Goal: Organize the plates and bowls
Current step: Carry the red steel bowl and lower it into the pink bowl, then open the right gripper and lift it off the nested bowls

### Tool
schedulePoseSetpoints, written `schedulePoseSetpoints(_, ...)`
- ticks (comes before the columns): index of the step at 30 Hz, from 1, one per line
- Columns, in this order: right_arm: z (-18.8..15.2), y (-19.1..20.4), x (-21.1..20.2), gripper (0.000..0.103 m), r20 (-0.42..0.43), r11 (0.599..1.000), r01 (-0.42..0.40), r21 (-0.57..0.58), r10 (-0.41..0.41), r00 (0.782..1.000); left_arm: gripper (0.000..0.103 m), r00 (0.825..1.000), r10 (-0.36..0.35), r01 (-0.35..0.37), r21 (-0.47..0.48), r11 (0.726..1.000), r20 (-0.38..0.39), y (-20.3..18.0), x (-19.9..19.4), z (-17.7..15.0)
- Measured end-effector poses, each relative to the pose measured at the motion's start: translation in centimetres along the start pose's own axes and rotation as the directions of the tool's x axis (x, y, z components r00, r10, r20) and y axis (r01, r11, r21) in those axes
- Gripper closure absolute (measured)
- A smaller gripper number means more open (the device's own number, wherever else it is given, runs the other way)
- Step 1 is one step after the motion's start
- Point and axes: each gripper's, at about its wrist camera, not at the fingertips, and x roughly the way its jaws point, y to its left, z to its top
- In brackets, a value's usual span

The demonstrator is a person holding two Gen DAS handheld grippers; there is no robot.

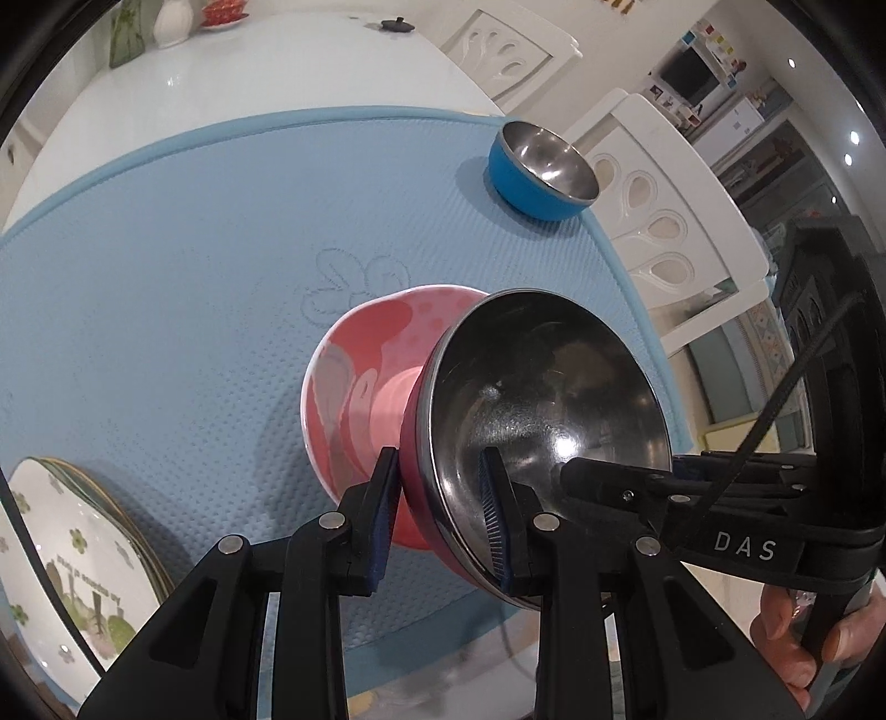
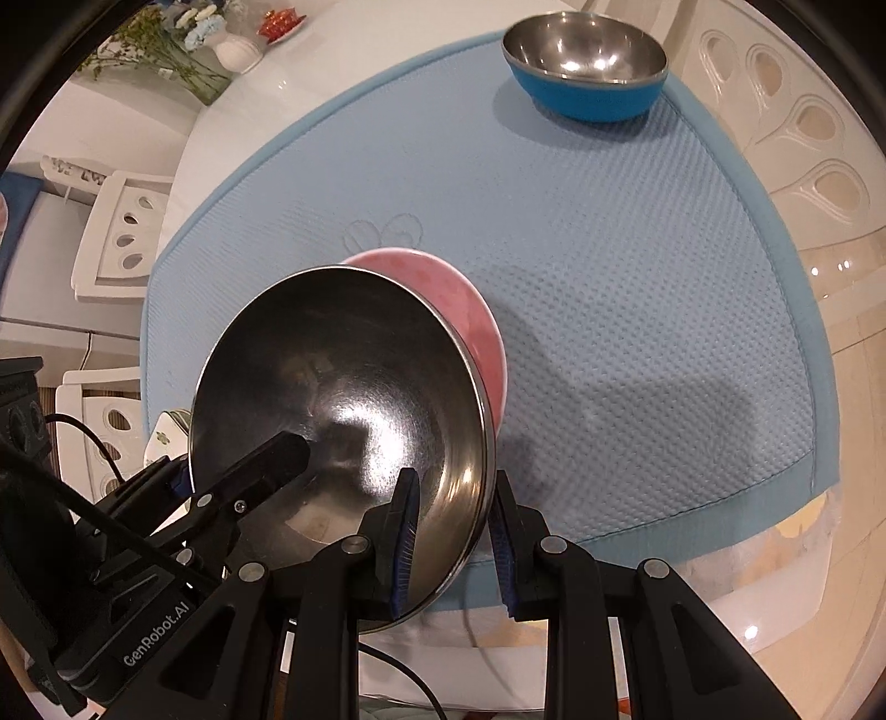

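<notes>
A steel-lined red bowl [image 1: 542, 387] is held tilted above a pink patterned bowl [image 1: 360, 376] on the blue mat [image 1: 194, 277]. My left gripper [image 1: 443, 498] is shut on its near rim, one finger inside, one outside. My right gripper [image 2: 451, 520] straddles the opposite rim of the same steel bowl [image 2: 343, 376], fingers on both sides of the wall, apparently shut on it. The pink bowl [image 2: 476, 321] shows behind it. A blue steel-lined bowl [image 1: 540, 166] stands at the mat's far right corner; it also shows in the right wrist view [image 2: 587, 63].
A stack of white flowered plates [image 1: 72, 559] lies at the near left of the mat. White chairs [image 1: 664, 210] stand along the table's right side. A vase [image 1: 174, 22] and a red dish [image 1: 221, 11] sit at the far end of the white table.
</notes>
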Motion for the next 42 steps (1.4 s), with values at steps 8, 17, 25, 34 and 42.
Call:
schedulePoseSetpoints(8,0.2,-0.1,0.8,0.079,-0.014,1.000,-0.011,0.006,0.011,1.000,0.078,1.000,-0.002,0.002,-0.009,1.000,-0.012,0.2,0.5,0.3)
schedulePoseSetpoints(17,0.0,0.0,1.0,0.080,-0.028,1.000,-0.029,-0.007,0.029,0.999,0.077,1.000,0.010,-0.011,-0.025,1.000,-0.007,1.2,0.0,0.7)
schedulePoseSetpoints(25,-0.3,0.8,1.3,0.080,-0.030,0.999,-0.041,-0.022,0.040,0.999,0.076,0.999,0.031,-0.030,-0.028,0.999,0.022,1.8,-1.3,1.1)
schedulePoseSetpoints(34,-0.6,0.8,1.5,0.079,-0.034,0.998,-0.059,-0.014,0.058,0.998,0.077,0.999,0.050,-0.050,-0.036,0.998,0.001,2.7,-0.6,1.1)
schedulePoseSetpoints(42,0.1,-0.3,0.9,0.080,-0.036,0.996,-0.092,0.016,0.093,0.995,0.076,0.998,0.056,-0.056,-0.023,0.998,0.020,2.1,-0.9,2.0)
